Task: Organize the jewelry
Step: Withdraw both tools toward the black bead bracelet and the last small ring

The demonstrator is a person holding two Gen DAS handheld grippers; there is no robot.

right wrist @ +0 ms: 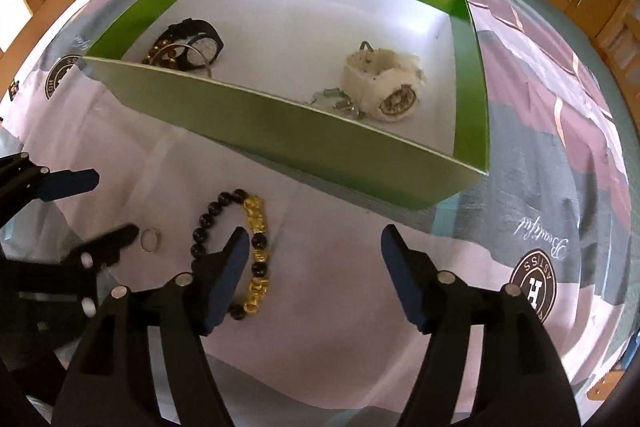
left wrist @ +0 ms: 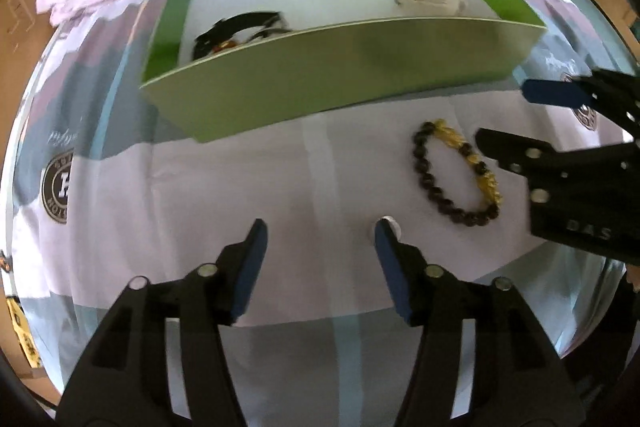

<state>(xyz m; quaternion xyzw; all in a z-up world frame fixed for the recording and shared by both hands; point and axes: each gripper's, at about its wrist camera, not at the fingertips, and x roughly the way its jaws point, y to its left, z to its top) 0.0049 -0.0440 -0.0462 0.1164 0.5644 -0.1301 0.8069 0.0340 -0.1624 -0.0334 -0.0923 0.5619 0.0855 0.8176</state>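
Nearest in the right wrist view, the right tongs [right wrist: 314, 247] are held apart and empty over the bed sheet [right wrist: 340, 287], with the beaded bracelet [right wrist: 244, 247] lying flat just beside and partly under the left pad, at about ten o'clock from the gap. A small ring [right wrist: 149, 239] rests on the sheet further toward nine o'clock, close to the tip of the left tongs [right wrist: 108, 203], which are likewise spread with nothing between them. In the left wrist view the same ring [left wrist: 390, 223] is seen only as a sliver behind the right pad. Beyond these, toward twelve o'clock, the green box [right wrist: 280, 131] stands open on the bed, already holding a black watch [right wrist: 196, 41] with a bangle and brown beads at eleven o'clock and a white watch [right wrist: 384, 87] with small metal pieces at one o'clock. The step in hand is judged to be the pick-up of the loose pieces still outside the box. The right tongs would need to be shifted toward nine o'clock so that the bead strand lies between the pads, closed upon it, then lifted over the near wall of the box.
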